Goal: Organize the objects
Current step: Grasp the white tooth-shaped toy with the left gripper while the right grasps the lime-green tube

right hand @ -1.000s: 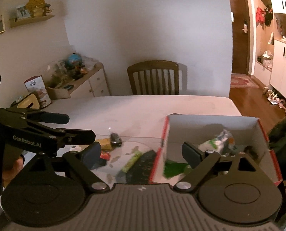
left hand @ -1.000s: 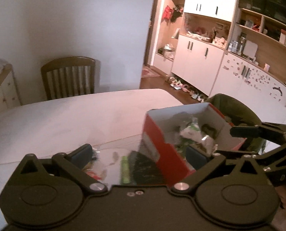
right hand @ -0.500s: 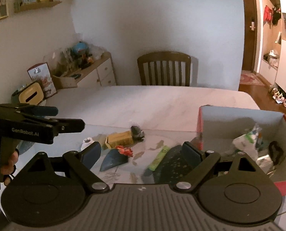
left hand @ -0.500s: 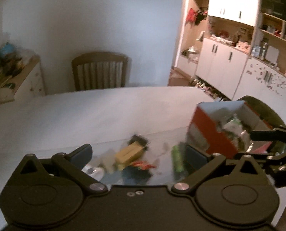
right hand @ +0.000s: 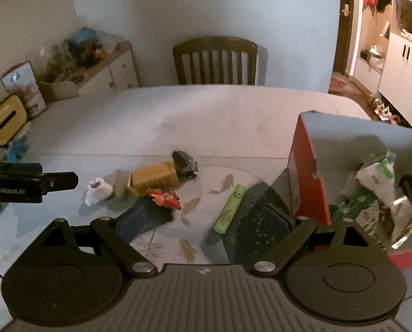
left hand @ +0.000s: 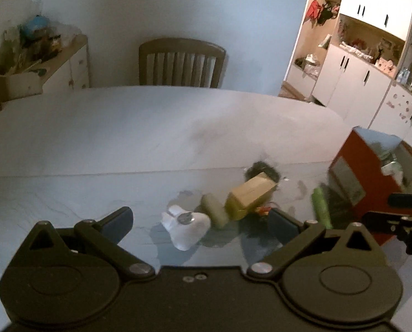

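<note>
The red box (right hand: 303,166) already holds some packets, but both claws — left gripper (left hand: 200,221) and right gripper (right hand: 206,221) — hang spread and empty, with the yellow carton (right hand: 153,178), green tube (right hand: 229,209) and white bottle (left hand: 186,228) waiting on the table (right hand: 206,110).

We see a red box (right hand: 303,171) with a pale grey inside, holding white-and-green wrappers (right hand: 377,171), and beside it a bright green tube (right hand: 229,207) with darker print. A tan carton (right hand: 153,177), a red toy (right hand: 164,197), a black lump (right hand: 184,161) and a white pouch (left hand: 186,225) lie on the pale table (right hand: 206,110), whose glass mat (right hand: 203,191) shows brown fish motifs. The chair (right hand: 215,61) is dark brown with slats.
</note>
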Demonstrator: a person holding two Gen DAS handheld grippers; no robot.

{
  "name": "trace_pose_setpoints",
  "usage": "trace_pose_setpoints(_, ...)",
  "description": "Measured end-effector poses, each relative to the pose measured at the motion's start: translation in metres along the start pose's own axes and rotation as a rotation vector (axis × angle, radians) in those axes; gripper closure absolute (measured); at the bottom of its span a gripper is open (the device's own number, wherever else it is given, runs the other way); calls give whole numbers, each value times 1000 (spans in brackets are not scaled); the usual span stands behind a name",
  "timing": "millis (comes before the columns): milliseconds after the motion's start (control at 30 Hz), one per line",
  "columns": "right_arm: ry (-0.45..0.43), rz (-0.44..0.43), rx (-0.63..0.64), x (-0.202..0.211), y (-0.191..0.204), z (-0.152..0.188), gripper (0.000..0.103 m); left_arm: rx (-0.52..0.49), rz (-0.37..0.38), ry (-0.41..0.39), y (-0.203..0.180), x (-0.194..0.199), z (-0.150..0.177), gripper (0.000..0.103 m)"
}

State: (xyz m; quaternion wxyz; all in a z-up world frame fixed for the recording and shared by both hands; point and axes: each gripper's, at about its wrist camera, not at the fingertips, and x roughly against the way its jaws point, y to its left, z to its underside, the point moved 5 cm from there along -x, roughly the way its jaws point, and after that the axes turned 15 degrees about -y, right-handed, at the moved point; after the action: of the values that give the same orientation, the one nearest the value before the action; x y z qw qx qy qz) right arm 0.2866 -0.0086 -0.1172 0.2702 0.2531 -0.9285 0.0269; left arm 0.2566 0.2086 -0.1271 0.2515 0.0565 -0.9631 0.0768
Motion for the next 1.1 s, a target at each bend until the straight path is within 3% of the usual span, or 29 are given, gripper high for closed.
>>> trace_pose_setpoints(300, 88, 38, 2, -54, 3, 17, 12, -6, -12, 53, 18, -33, 20, 1)
trace_pose_setpoints(467, 133, 50, -16, -79, -3, 26, 12, -3, -6, 84, 22, -46, 28, 9)
trace_pose_setpoints(667, 161, 82, -29, -100, -11, 30, 22, -10, 14, 95, 22, -54, 33, 18)
trace_pose_setpoints(1100, 198, 120, -31, -122, -18, 32, 59, 1, 30, 117, 21, -64, 38, 43)
